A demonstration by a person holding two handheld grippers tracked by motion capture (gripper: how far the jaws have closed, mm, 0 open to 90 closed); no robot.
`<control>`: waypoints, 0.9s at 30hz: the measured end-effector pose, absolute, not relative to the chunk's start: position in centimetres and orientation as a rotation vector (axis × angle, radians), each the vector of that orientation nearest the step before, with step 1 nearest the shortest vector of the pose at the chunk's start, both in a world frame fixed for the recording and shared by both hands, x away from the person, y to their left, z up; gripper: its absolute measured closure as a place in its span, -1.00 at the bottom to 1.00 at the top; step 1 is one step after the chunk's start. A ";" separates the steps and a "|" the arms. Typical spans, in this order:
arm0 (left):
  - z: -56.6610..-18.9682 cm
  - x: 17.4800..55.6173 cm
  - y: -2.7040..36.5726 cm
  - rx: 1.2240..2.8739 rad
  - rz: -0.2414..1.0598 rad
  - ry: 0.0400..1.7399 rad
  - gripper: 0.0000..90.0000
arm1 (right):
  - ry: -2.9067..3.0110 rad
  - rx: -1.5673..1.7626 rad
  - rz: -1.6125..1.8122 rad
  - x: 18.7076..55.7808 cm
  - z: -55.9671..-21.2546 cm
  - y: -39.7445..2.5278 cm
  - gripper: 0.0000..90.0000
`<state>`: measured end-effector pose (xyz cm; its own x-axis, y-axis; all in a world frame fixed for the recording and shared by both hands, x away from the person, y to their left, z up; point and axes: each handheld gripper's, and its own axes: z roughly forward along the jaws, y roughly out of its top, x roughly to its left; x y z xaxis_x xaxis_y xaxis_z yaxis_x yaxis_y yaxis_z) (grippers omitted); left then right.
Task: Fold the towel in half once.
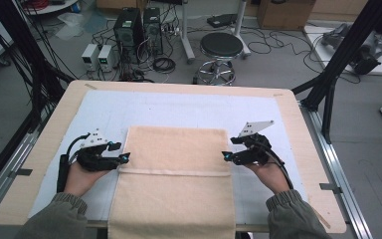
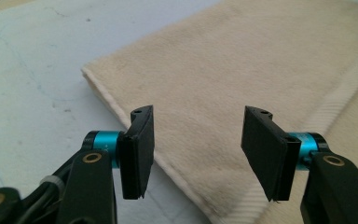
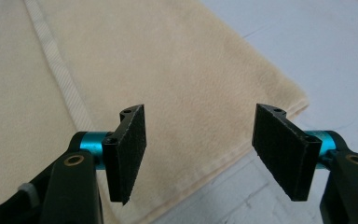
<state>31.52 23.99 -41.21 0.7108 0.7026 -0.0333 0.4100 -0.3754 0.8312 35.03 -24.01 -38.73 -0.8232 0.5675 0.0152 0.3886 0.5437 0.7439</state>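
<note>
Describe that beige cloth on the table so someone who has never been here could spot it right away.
Start at the wooden table with the pale blue-white mat spread over it. In the middle of that mat lies a cream towel, folded over itself, its near end hanging off the table's front edge. It sits between the left gripper and right gripper, and a woven band crosses it.

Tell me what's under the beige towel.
The towel lies on a white sheet that covers the wooden table. The sheet shows on three sides of it. Whatever sits directly beneath the towel is covered; its near end hangs over the table edge.
</note>
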 end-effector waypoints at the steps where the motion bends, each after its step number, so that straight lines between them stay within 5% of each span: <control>1: -41.3 31.3 23.9 2.022 0.406 0.845 -0.03 | 2.552 0.797 1.150 34.9 -39.0 -24.1 -0.24; 11: -42.4 29.6 22.8 2.114 0.396 0.783 -0.01 | 2.610 0.752 1.151 33.0 -41.3 -23.5 -0.05; 21: -43.8 30.1 22.0 2.165 0.365 0.758 0.39 | 2.674 0.715 1.102 33.3 -43.4 -22.5 0.25; 27: -43.8 29.9 21.5 2.177 0.400 0.740 0.70 | 2.692 0.669 1.113 33.3 -43.5 -22.3 0.66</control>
